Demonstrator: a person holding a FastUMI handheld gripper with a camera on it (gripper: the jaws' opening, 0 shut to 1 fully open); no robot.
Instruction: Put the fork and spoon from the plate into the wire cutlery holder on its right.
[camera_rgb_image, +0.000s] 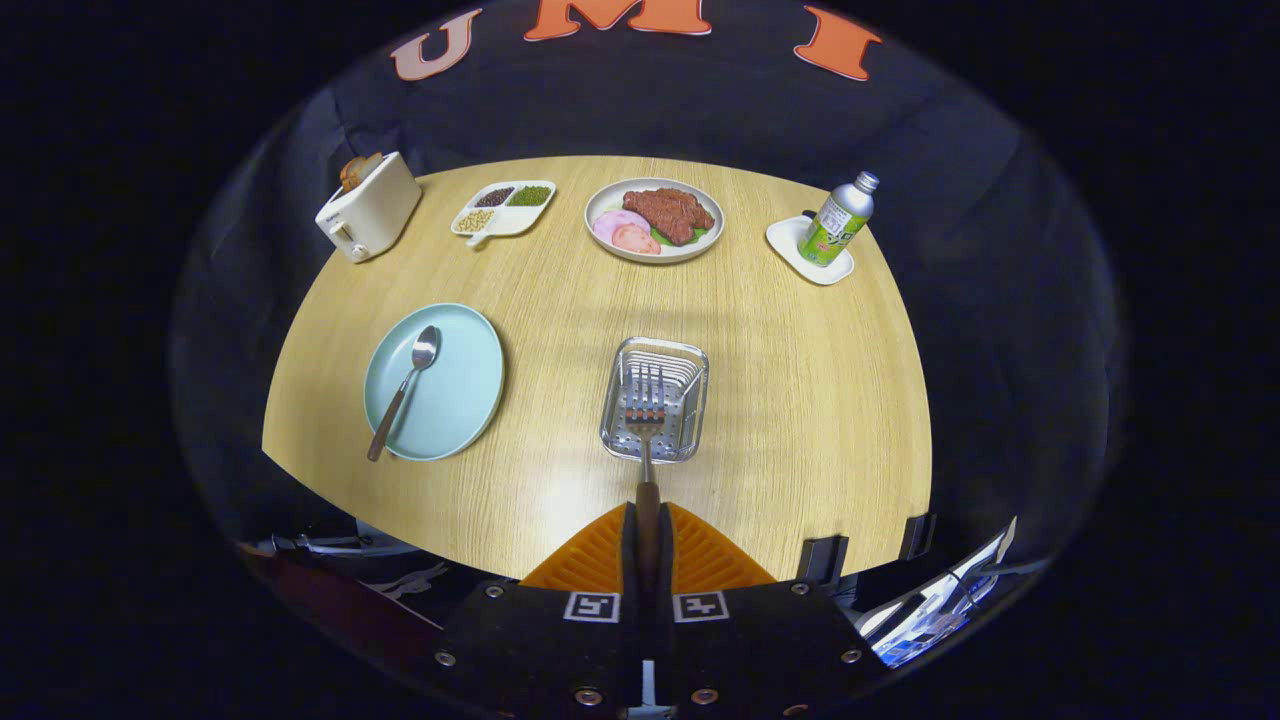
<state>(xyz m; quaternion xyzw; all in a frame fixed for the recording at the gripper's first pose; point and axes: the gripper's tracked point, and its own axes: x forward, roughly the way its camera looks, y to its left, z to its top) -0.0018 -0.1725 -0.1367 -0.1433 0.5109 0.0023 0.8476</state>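
On the wooden table (800, 400), the gripper (647, 535) clamps both fingers on the fork (645, 420) handle, tines over the wire holder (655, 400) just ahead, while the spoon (405, 385) lies on the plate (470, 380) left of the holder.

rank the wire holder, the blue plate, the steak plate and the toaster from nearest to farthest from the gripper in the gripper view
1. Wire holder, just ahead of the gripper, under the held fork.
2. Blue plate, ahead to the left.
3. Steak plate, far side.
4. Toaster, far left corner.
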